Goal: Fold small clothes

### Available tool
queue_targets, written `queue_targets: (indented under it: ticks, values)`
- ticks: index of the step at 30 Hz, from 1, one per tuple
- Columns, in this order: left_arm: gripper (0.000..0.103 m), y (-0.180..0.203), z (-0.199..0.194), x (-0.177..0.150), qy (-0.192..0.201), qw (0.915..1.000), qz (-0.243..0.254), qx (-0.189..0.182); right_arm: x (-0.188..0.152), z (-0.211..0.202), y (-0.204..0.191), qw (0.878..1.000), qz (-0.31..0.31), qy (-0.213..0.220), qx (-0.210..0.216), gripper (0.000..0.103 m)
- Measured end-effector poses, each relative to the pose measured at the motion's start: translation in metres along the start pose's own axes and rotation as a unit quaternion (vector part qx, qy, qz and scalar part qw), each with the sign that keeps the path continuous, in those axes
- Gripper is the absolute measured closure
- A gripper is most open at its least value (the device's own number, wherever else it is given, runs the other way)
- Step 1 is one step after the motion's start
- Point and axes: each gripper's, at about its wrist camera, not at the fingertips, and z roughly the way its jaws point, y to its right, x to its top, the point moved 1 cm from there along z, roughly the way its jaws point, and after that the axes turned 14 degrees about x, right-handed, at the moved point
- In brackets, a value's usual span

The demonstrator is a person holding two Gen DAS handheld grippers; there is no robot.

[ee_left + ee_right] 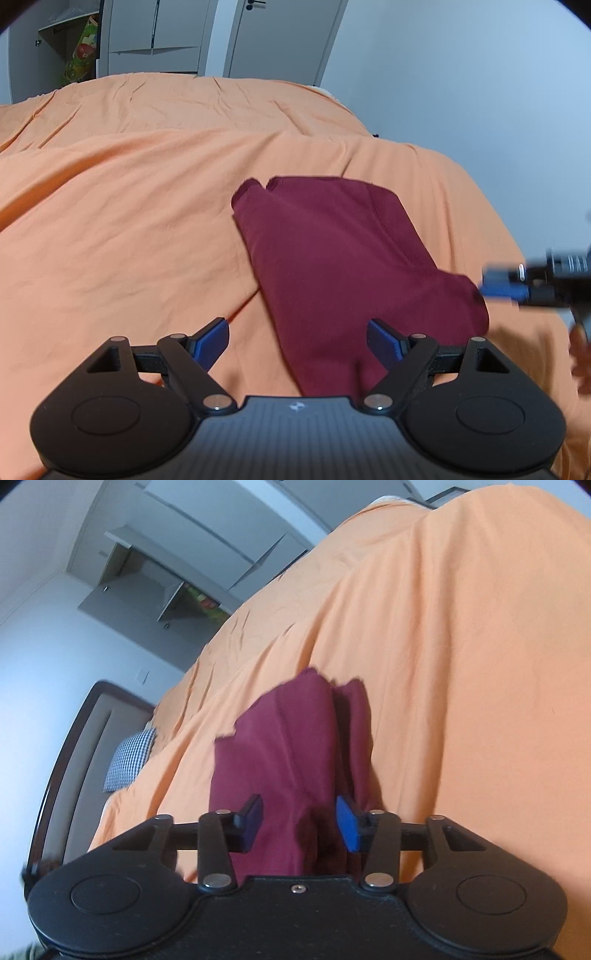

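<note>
A dark red garment (332, 251) lies folded into a long strip on the orange bedsheet (129, 206). My left gripper (297, 343) hovers over its near end with the jaws spread wide and nothing between the pads. My right gripper (502, 284) shows blurred at the right edge, its blue fingertips right beside the garment's right corner. In the right wrist view the garment (288, 738) runs away beneath the right gripper (299, 823). Those jaws stand partly apart, and the cloth lies under the gap with neither pad pressing on it.
The orange sheet (461, 646) covers the whole bed, rumpled in places. A checked pillow (129, 760) and a dark headboard (85, 716) are at the bed's head. Grey wardrobe doors (159, 33) stand beyond the bed. A person's hand (581, 354) shows at the right edge.
</note>
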Motion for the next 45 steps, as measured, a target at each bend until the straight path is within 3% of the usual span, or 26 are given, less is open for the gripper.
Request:
queue_targets:
  ticks: [2,4,5,8,12,18,20,21,23,24,29,33,35,36,37,41,43,45]
  values:
    - [0.018,-0.001,0.003,0.006,0.001,0.9999,-0.011,0.003,-0.010,0.004,0.002,1.000,0.006,-0.021,0.004,0.075]
    - [0.018,-0.001,0.003,0.012,0.003,0.9999,-0.014,0.005,-0.020,0.015,0.007,0.999,0.015,-0.045,0.001,0.081]
    - [0.018,-0.001,0.003,0.016,0.004,0.9999,-0.011,0.007,-0.024,0.018,0.008,0.998,0.018,-0.053,0.003,0.093]
    - [0.018,0.001,0.002,0.018,0.005,0.9999,-0.003,0.009,-0.031,0.017,0.009,0.998,0.034,-0.048,0.030,0.098]
    - [0.017,0.002,0.005,0.012,-0.005,0.9999,-0.005,0.010,-0.027,-0.014,0.013,0.996,0.065,0.000,0.067,0.098]
    - [0.017,0.011,0.013,0.002,-0.022,0.9997,0.007,0.010,-0.047,-0.006,0.047,0.994,0.098,-0.052,-0.004,0.095]
    - [0.017,0.011,0.010,0.001,-0.019,0.9997,0.013,0.008,-0.041,-0.007,0.043,0.994,0.102,-0.048,0.010,0.083]
    - [0.017,0.010,0.009,0.000,-0.019,0.9997,0.015,0.007,-0.035,-0.010,0.036,0.995,0.092,-0.042,0.011,0.068]
    - [0.016,0.007,0.011,-0.001,-0.023,0.9996,0.014,0.010,-0.019,-0.020,0.021,0.998,0.066,-0.012,0.015,0.052]
    - [0.017,0.006,0.012,-0.002,-0.026,0.9995,0.012,0.011,-0.009,-0.022,0.016,0.998,0.060,0.005,0.020,0.049]
    - [0.016,0.005,0.008,-0.005,-0.025,0.9996,0.002,0.013,0.048,0.017,0.015,0.999,0.020,0.030,-0.010,0.048]
    - [0.016,0.005,0.003,-0.007,-0.029,0.9995,0.001,0.010,0.071,0.060,0.038,0.998,0.052,0.012,-0.027,0.049]
    - [0.016,0.003,0.002,-0.006,-0.028,0.9996,0.000,0.009,0.072,0.077,0.044,0.998,0.063,0.001,-0.012,0.063]
    - [0.016,0.003,0.003,-0.006,-0.028,0.9996,-0.001,0.010,0.071,0.082,0.042,0.998,0.066,-0.001,-0.003,0.085]
    - [0.016,0.001,0.004,-0.005,-0.028,0.9995,-0.003,0.011,0.073,0.085,0.042,0.998,0.067,-0.004,0.004,0.098]
    - [0.016,-0.006,0.006,-0.003,-0.034,0.9992,-0.017,0.013,0.087,0.087,0.038,0.999,0.044,0.015,-0.022,0.098]
    - [0.016,-0.009,0.010,-0.002,-0.041,0.9988,-0.021,0.015,0.087,0.092,0.037,0.998,0.029,0.012,-0.059,0.095]
    - [0.016,-0.010,0.013,0.002,-0.044,0.9984,-0.030,0.017,0.082,0.101,0.036,0.995,0.009,-0.013,-0.098,0.069]
